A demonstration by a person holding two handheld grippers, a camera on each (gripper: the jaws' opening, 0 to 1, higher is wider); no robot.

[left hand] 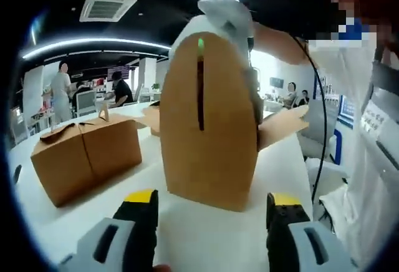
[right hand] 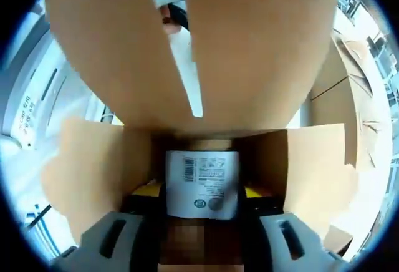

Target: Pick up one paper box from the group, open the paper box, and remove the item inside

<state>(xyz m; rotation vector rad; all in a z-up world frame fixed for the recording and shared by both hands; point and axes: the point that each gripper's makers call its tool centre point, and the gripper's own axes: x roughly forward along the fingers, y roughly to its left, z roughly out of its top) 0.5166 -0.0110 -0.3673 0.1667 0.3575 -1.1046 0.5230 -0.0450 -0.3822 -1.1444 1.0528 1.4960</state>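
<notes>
1. Left hand-held gripper [left hand: 212,222], grey body with yellow-and-black jaw tips, rises from the bottom of the left gripper view. Jaws wide apart, nothing between them.
2. Just past those jaws, centre frame: the opened brown kraft paper box [left hand: 209,122], its tall rounded lid flap with a narrow vertical slot facing the camera. Lower edge sits at the white worktop [left hand: 187,234]; can't tell if it rests there or is held just above.
3. The right hand-held gripper comes in at the box from behind, at the top of that frame; mostly hidden by the flap.
4. Second, closed brown kraft paper box [left hand: 84,156] stands left of centre on the worktop, apart from the open one. More brown flaps behind, mid frame.
5. Person in white clothing [left hand: 365,160] along the right edge. Other people stand in the upper left background.
6. Right gripper view: camera looks into the open box [right hand: 249,47]. Slotted lid flap fills the top, side flaps spread at left and right.
7. Right hand-held gripper [right hand: 202,200] has its yellow-and-black jaw tips closed in on a white labelled item with a barcode [right hand: 202,181], centre-lower frame, still inside the box mouth.
8. Item touches both jaw tips; its lower part is blurred out.
9. Another brown box shows at the right edge of that view.
</notes>
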